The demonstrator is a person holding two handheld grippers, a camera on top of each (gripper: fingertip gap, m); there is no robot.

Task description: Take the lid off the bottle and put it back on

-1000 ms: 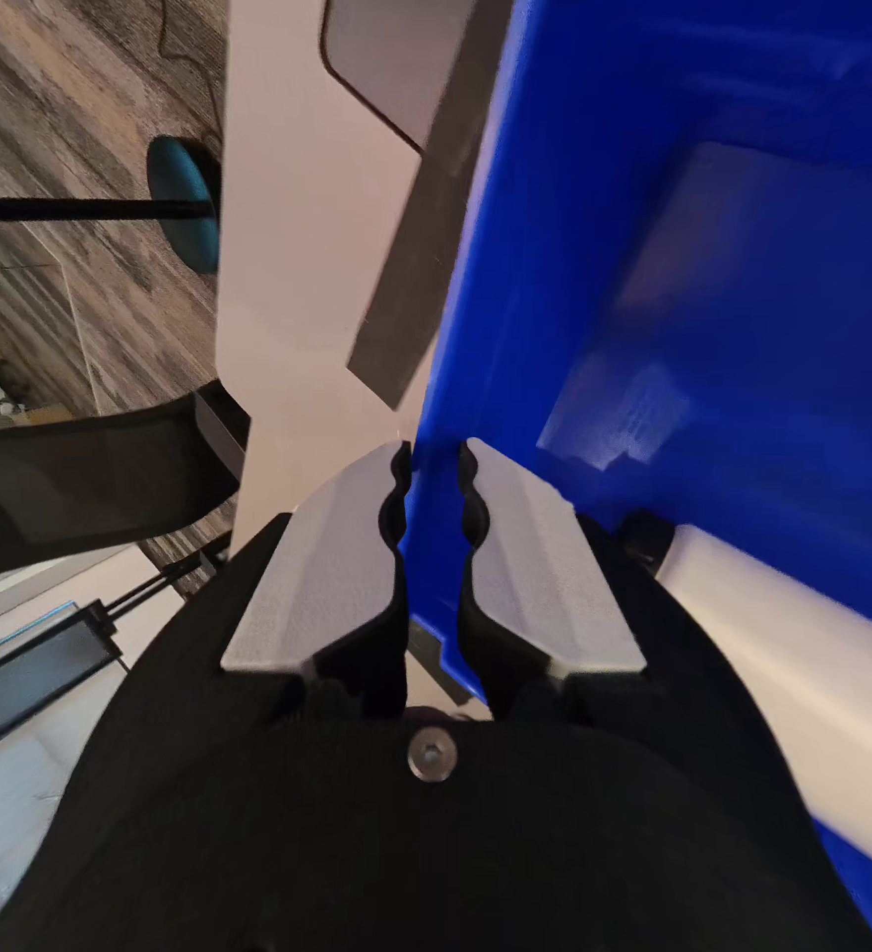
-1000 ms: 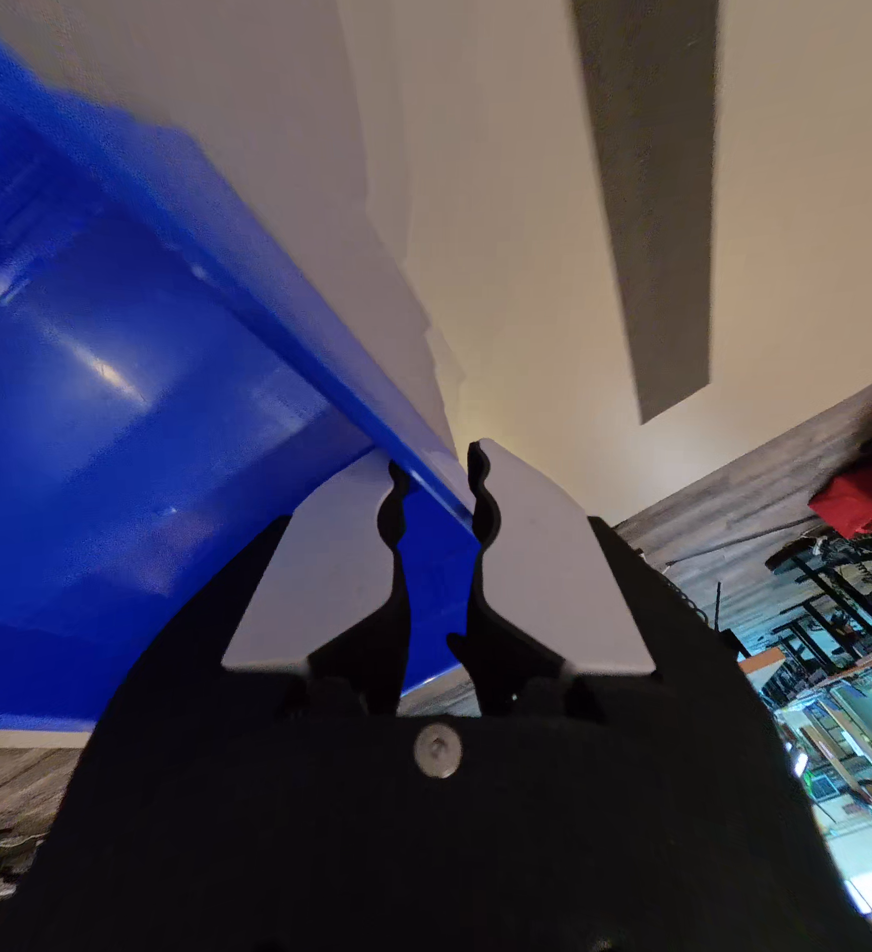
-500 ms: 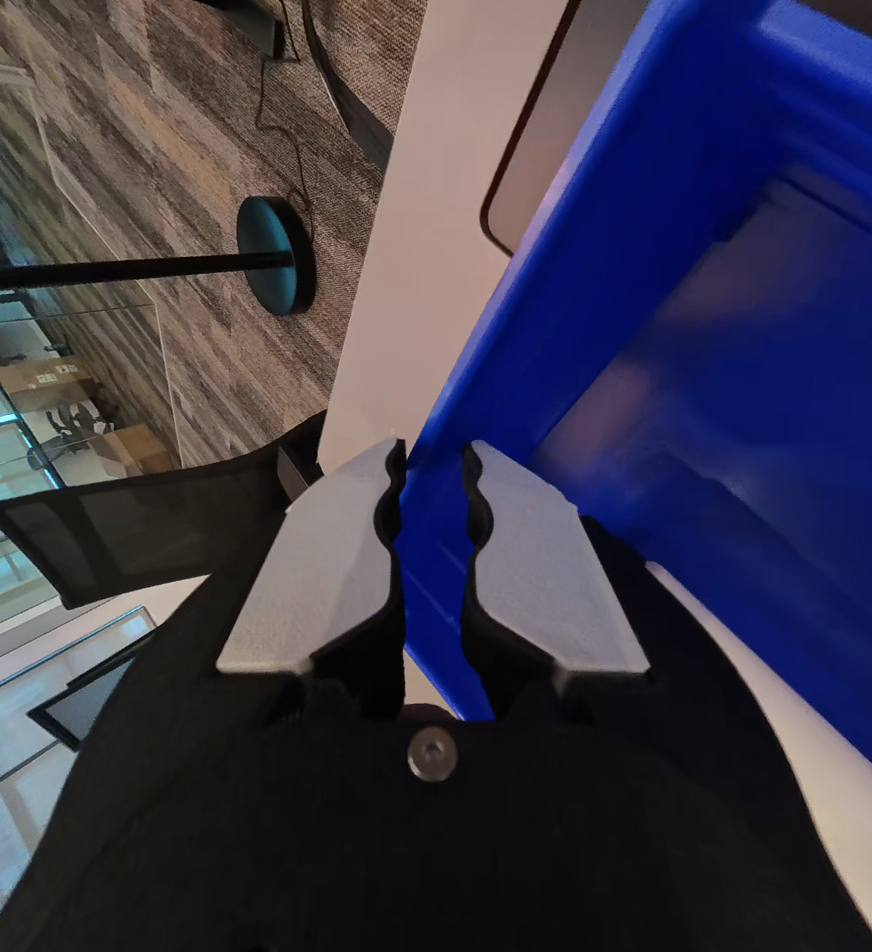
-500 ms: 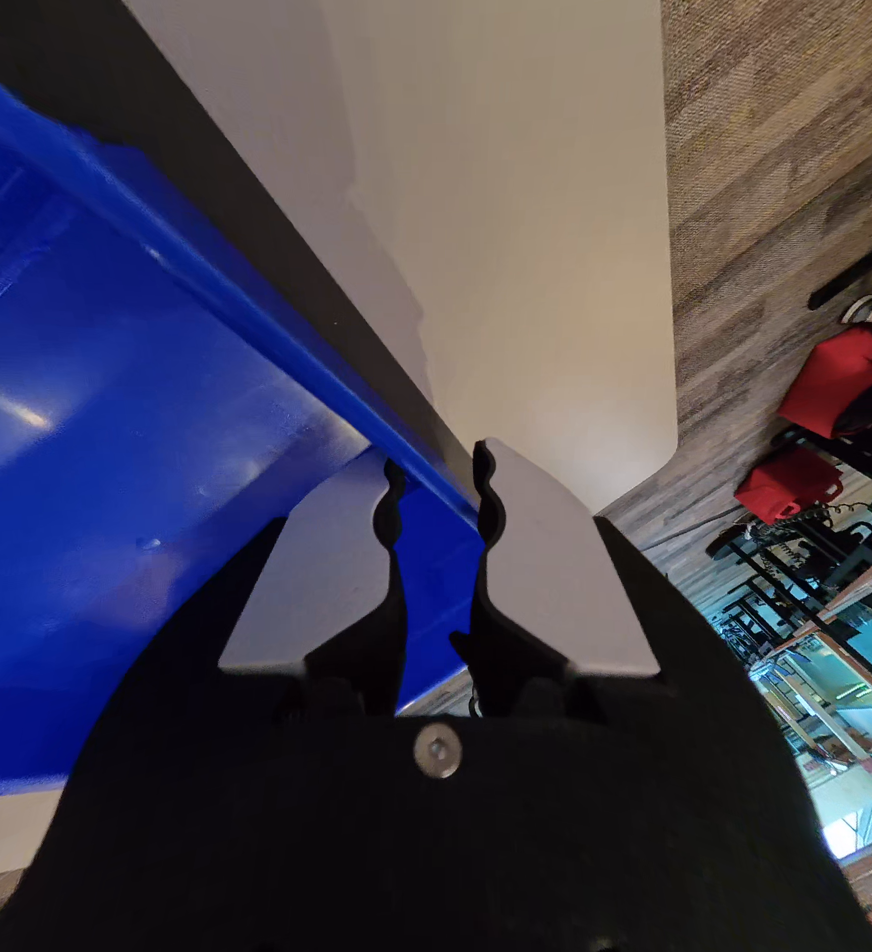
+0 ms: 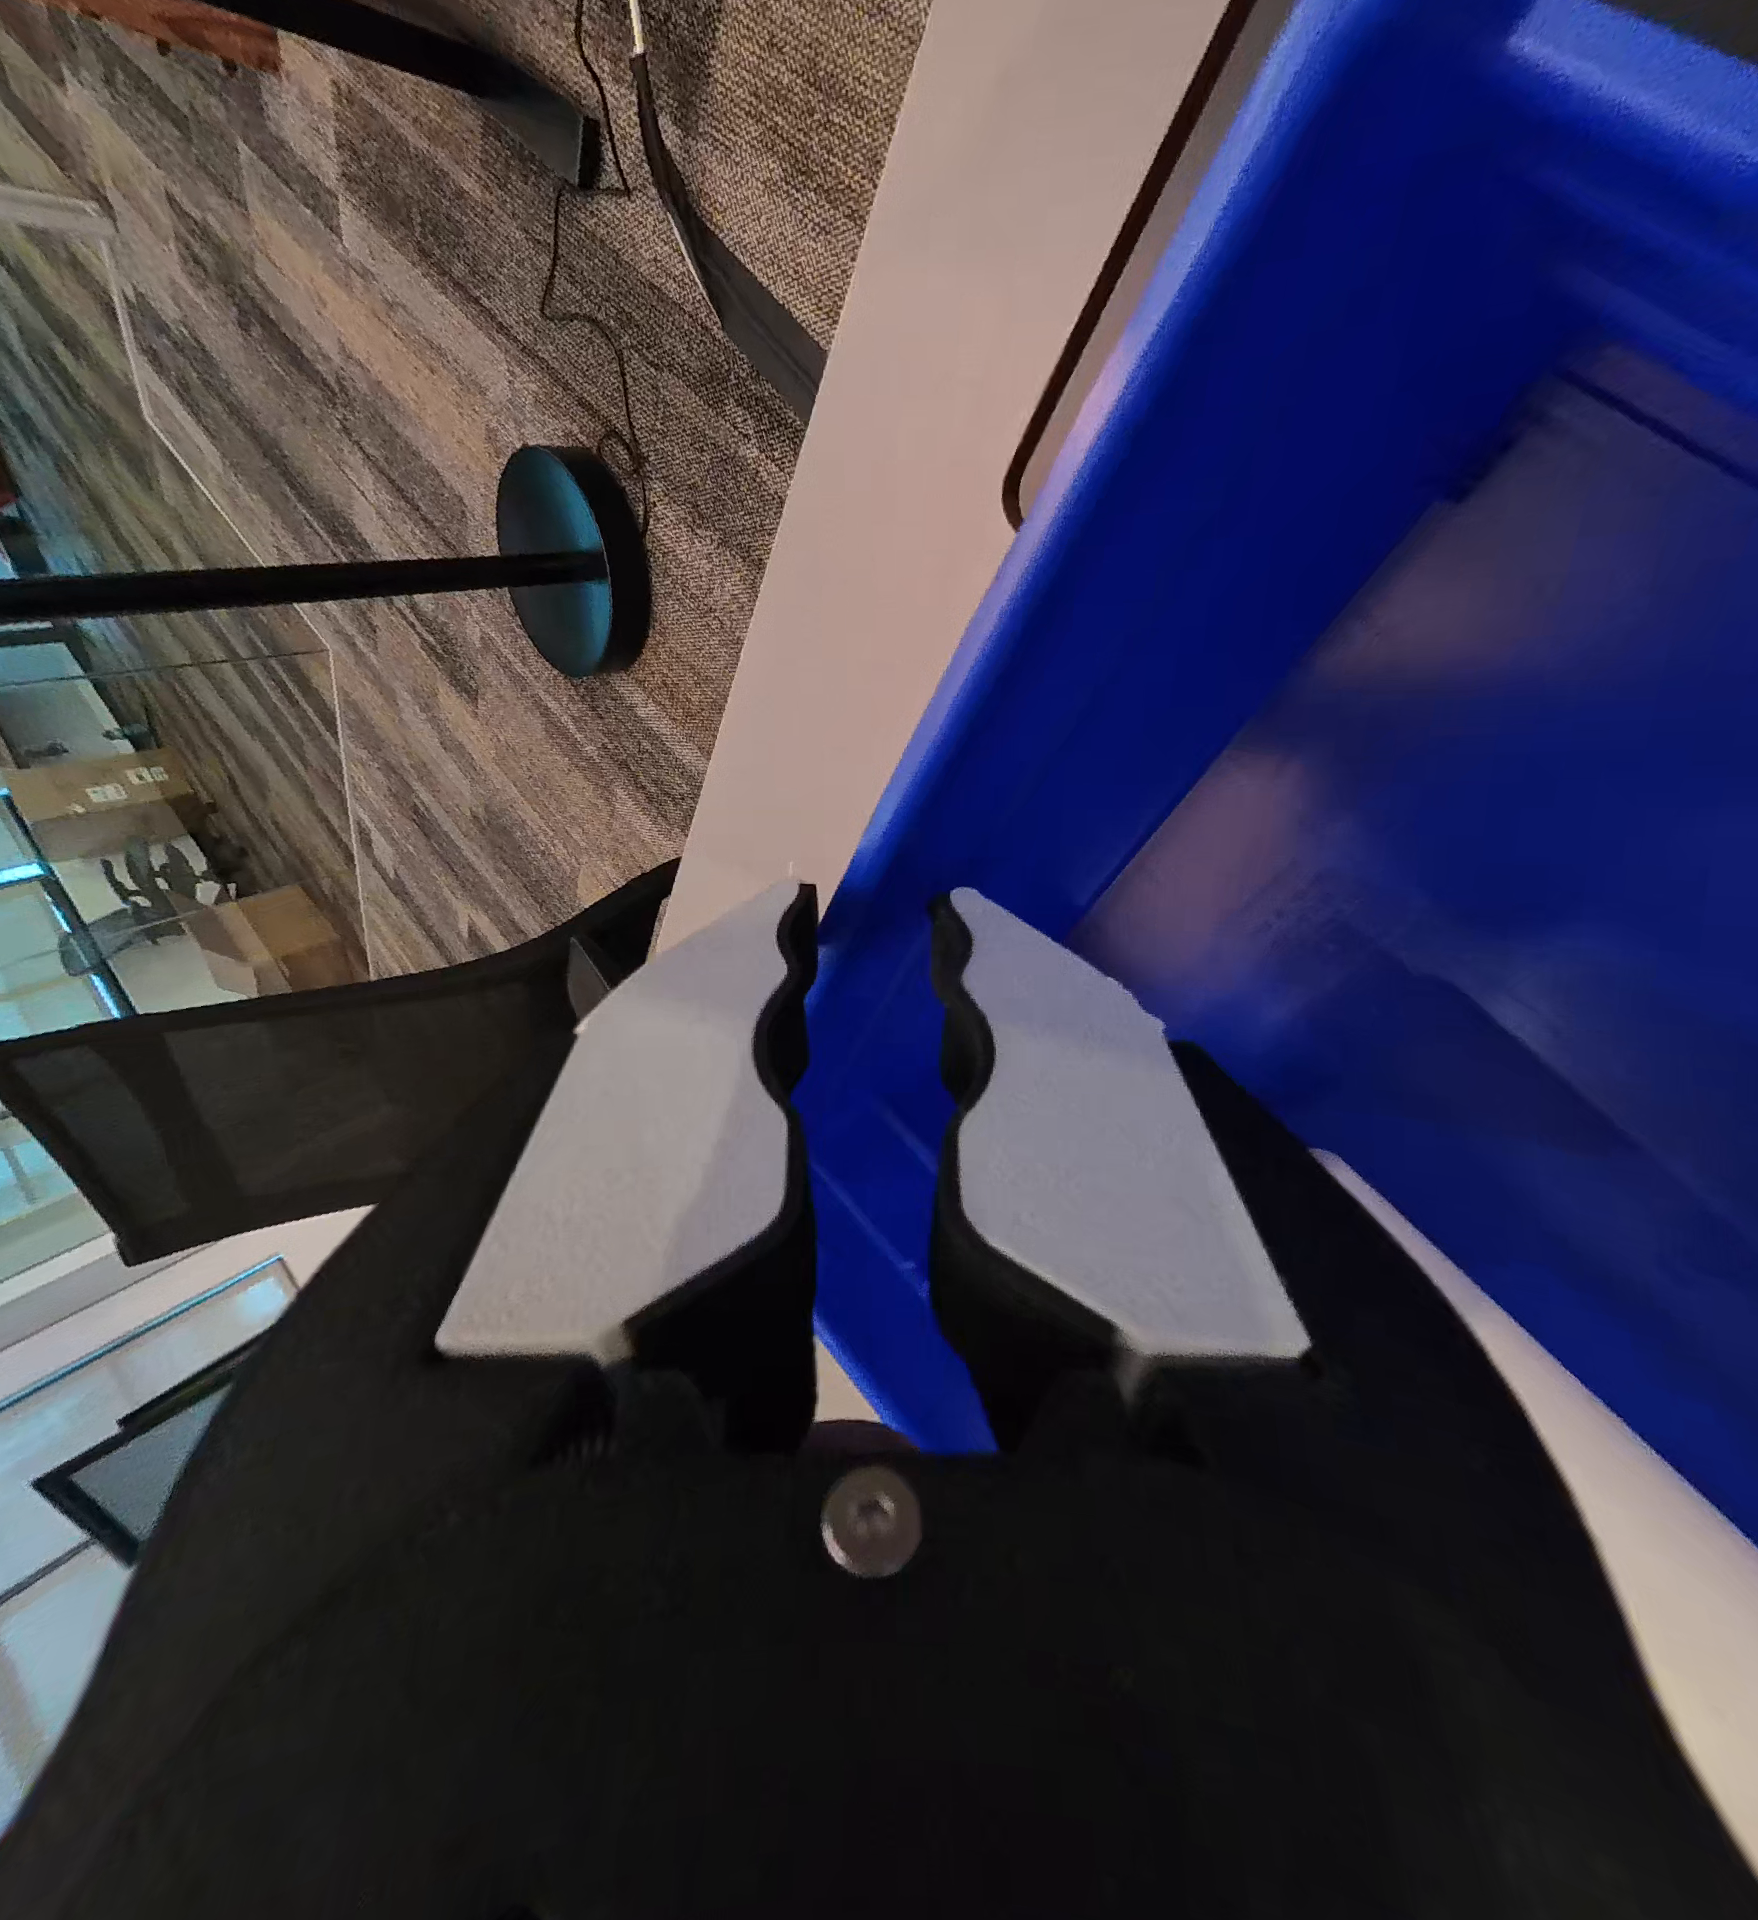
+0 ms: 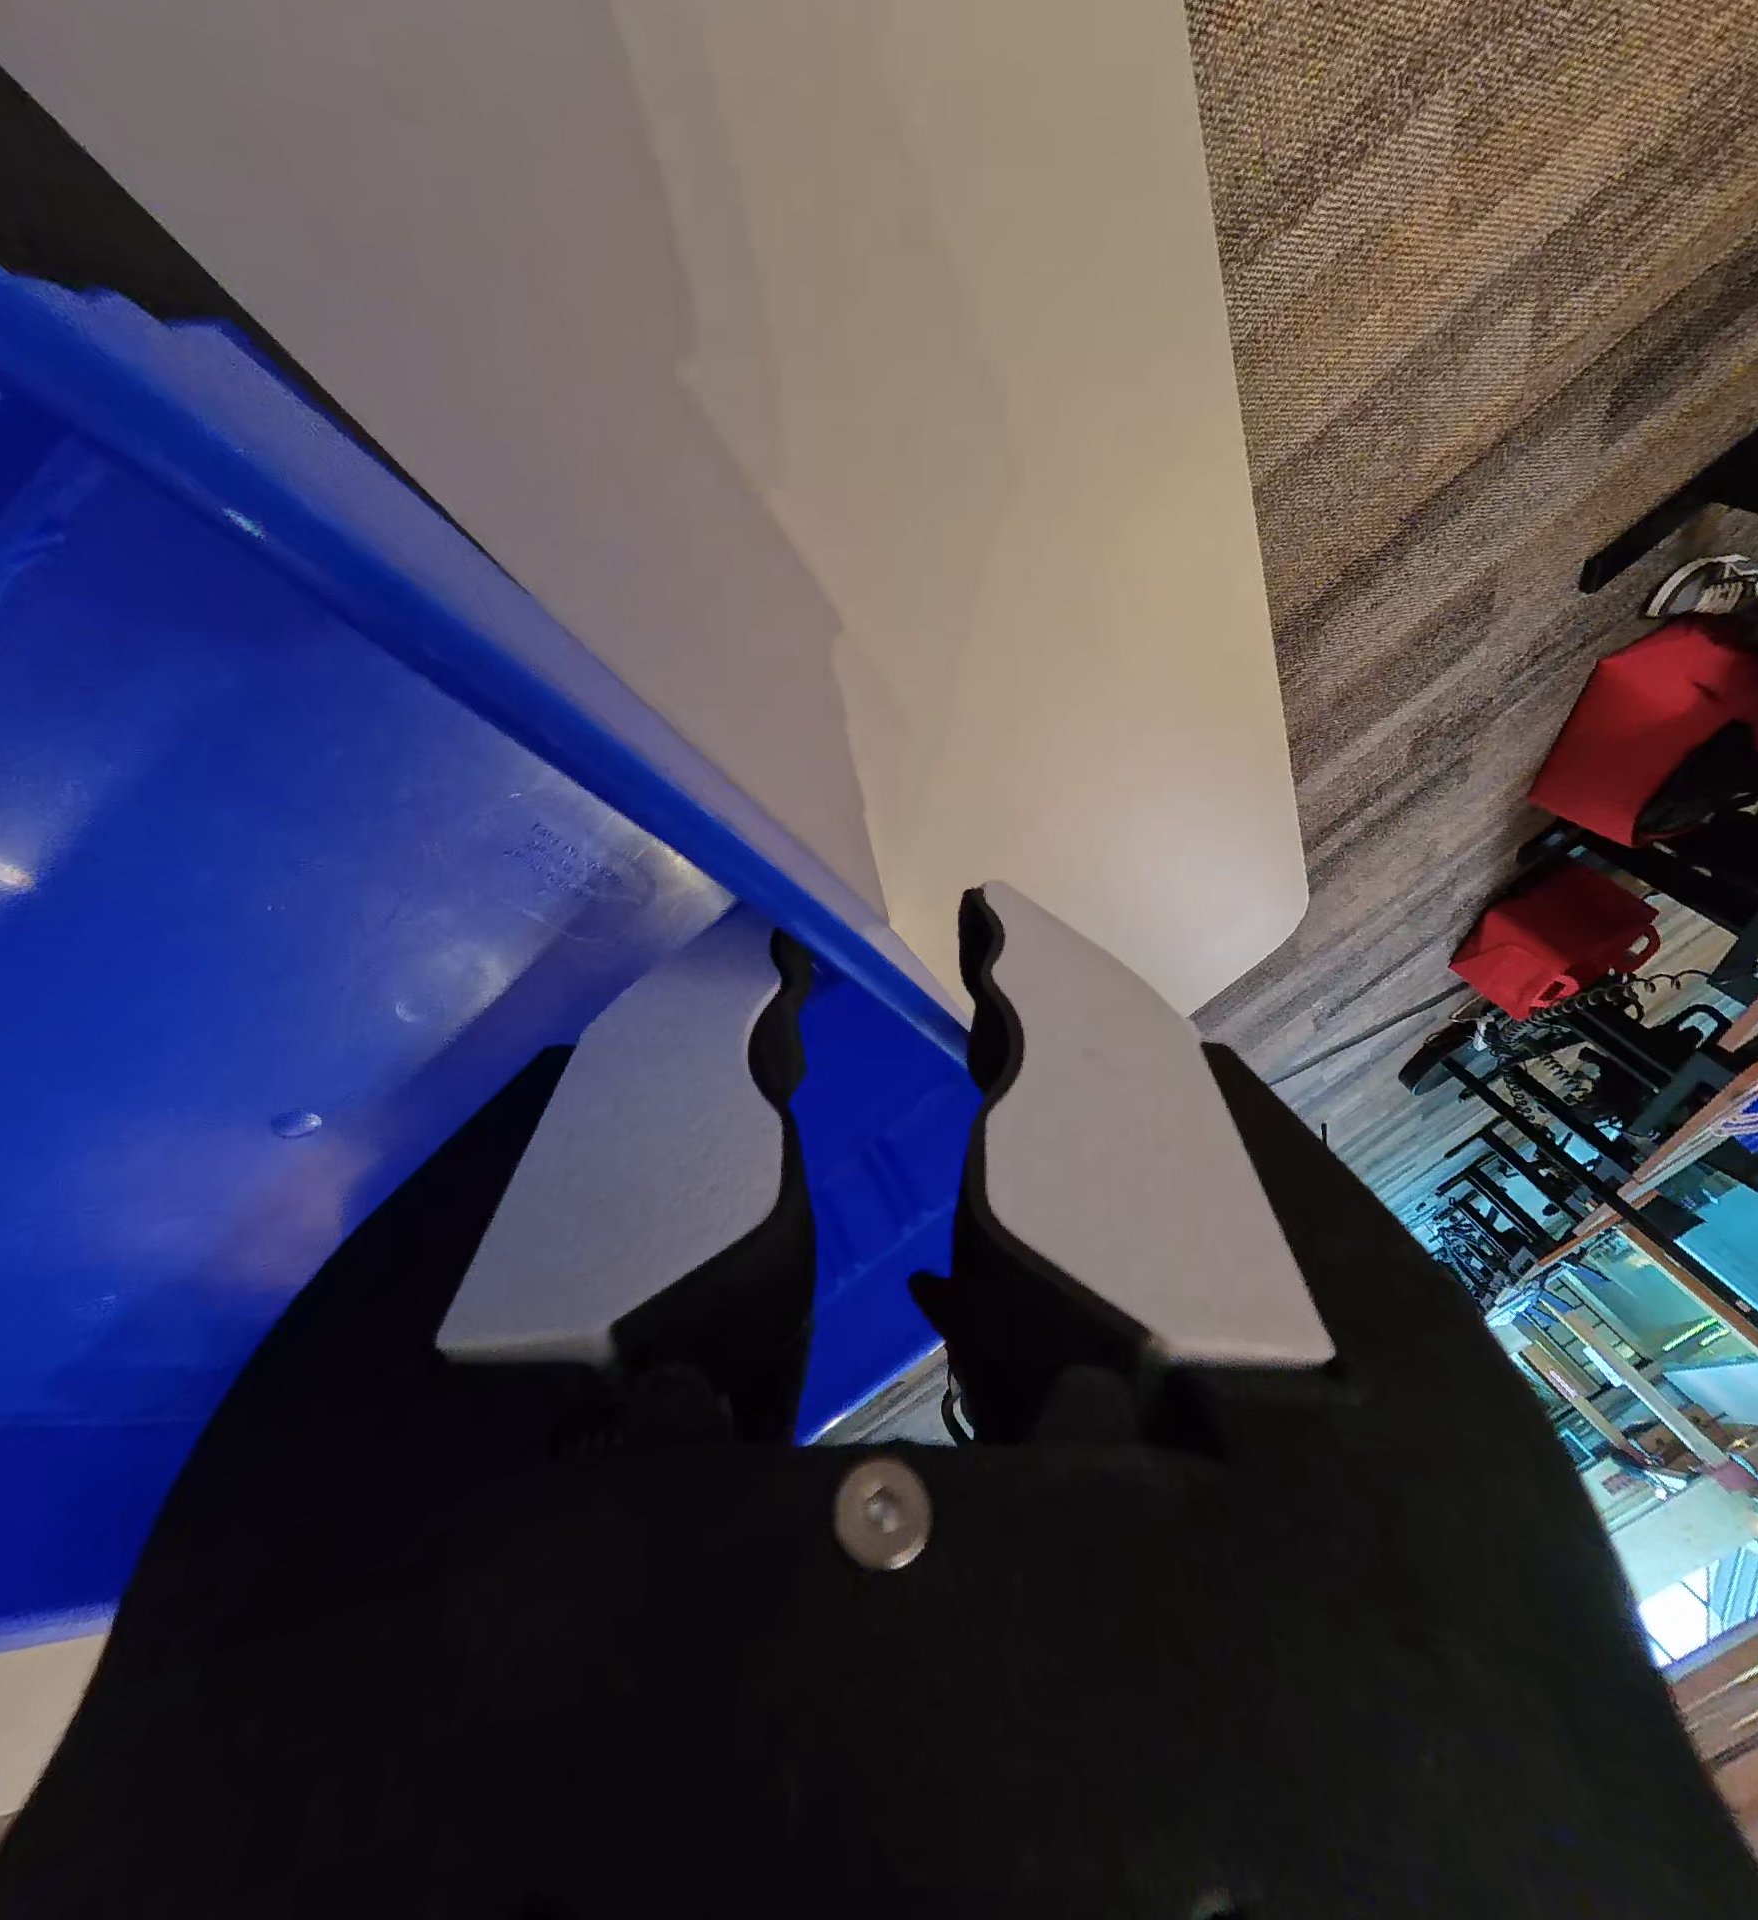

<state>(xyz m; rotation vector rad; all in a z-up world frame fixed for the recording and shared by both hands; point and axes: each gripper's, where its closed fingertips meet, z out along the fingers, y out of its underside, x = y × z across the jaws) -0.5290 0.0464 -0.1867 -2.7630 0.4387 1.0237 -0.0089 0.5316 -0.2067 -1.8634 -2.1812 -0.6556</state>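
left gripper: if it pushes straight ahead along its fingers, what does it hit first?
The blue bin. Its rim wall already sits in the gap of the left gripper, so going on would likely only seat that wall deeper; whether the pads touch it is unclear.

Blue plastic bin [image 5: 1270, 623] on a white table [image 6: 1010, 416], black mesh chair [image 5: 262, 1112] and red seats [image 6: 1664, 727] beyond

No writing we can read

We see only faint moulded lettering on the blue bin [image 6: 262, 935] wall, at about ten o'clock from the right gripper [image 6: 880, 925], too small to read.
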